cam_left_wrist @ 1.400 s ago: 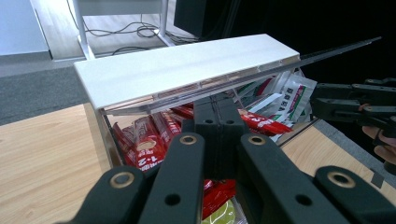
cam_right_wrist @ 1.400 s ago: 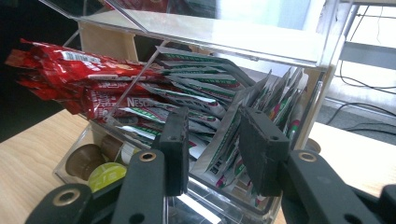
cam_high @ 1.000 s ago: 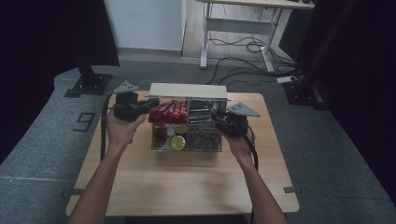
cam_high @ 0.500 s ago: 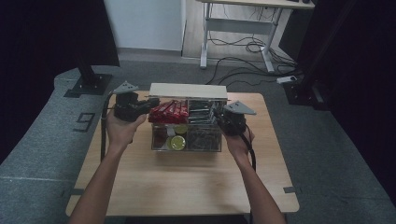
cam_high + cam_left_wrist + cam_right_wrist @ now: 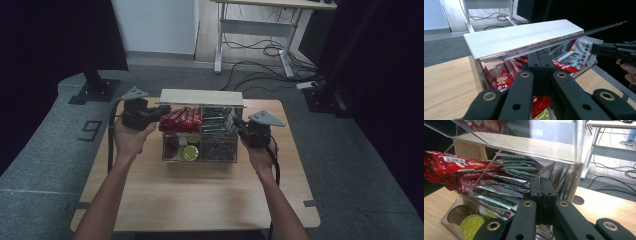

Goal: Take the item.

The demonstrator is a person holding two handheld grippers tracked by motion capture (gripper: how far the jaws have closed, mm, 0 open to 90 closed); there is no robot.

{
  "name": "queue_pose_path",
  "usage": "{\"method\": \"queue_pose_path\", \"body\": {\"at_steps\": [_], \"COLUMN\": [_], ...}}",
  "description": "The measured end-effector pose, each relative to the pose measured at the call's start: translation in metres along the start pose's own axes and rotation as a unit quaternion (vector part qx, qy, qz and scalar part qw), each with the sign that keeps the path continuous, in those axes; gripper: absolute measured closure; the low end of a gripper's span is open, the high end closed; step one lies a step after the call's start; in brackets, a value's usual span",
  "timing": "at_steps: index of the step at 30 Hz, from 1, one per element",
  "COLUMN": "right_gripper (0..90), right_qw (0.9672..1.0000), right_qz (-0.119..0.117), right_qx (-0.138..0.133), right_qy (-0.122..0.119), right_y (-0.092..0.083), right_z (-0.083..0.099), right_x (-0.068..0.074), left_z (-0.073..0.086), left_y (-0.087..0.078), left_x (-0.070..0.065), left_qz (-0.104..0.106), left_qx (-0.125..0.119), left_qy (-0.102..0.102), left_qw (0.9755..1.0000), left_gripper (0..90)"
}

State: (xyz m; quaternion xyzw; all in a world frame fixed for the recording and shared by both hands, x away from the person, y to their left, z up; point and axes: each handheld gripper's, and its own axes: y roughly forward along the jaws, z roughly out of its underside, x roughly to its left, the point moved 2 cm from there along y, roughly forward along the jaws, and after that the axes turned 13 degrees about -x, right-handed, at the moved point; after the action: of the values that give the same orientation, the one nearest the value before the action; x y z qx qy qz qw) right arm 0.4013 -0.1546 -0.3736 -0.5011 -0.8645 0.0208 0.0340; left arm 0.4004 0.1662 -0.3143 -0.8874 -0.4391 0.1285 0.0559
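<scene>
- Left gripper [image 5: 159,113] stays put at the box's [image 5: 200,156] left edge on the table [image 5: 200,200], jaws clenched, nothing visibly held.
- Right gripper [image 5: 237,125] has just been closing; now clenched at the box's right edge, by the sachets [image 5: 506,187], so a grasp there seems the aim.

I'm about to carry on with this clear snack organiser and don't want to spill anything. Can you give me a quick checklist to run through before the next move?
1. Left gripper shut at the clear organiser, near its left edge: ok; what it pinches, cannot tell.
2. Right gripper shut at the organiser's right side: ok; its jaws have just been closing; grip on the wall, cannot tell.
3. White lid raised: ok.
4. Red sachets and green-and-white sachets inside their compartments: ok.
5. Yellow-green capsule in the lower tray: ok.
6. Organiser fully on the wooden table: ok.
</scene>
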Motion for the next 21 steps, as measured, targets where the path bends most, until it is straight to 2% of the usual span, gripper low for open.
{"method": "queue_pose_path", "body": {"at_steps": [9, 12, 21], "right_gripper": [89.7, 89.7, 89.6], "right_qw": [0.9997, 0.9993, 0.9992], "right_qz": [-0.007, -0.019, -0.025], "right_qx": [-0.008, -0.014, -0.027], "right_qy": [0.021, 0.031, 0.013], "right_y": [-0.01, -0.014, -0.026], "right_z": [0.004, 0.001, -0.005], "right_x": [-0.007, -0.008, -0.002], "left_z": [-0.001, -0.001, -0.002], "left_y": [0.0, 0.0, 0.001], "left_x": [0.001, 0.0, -0.001], "left_qz": [-0.001, -0.001, -0.002], "left_qx": [0.0, 0.0, 0.0], "left_qy": [0.001, 0.001, 0.001], "left_qw": [1.0, 1.0, 1.0], "left_gripper": [90.0, 90.0, 90.0]}}
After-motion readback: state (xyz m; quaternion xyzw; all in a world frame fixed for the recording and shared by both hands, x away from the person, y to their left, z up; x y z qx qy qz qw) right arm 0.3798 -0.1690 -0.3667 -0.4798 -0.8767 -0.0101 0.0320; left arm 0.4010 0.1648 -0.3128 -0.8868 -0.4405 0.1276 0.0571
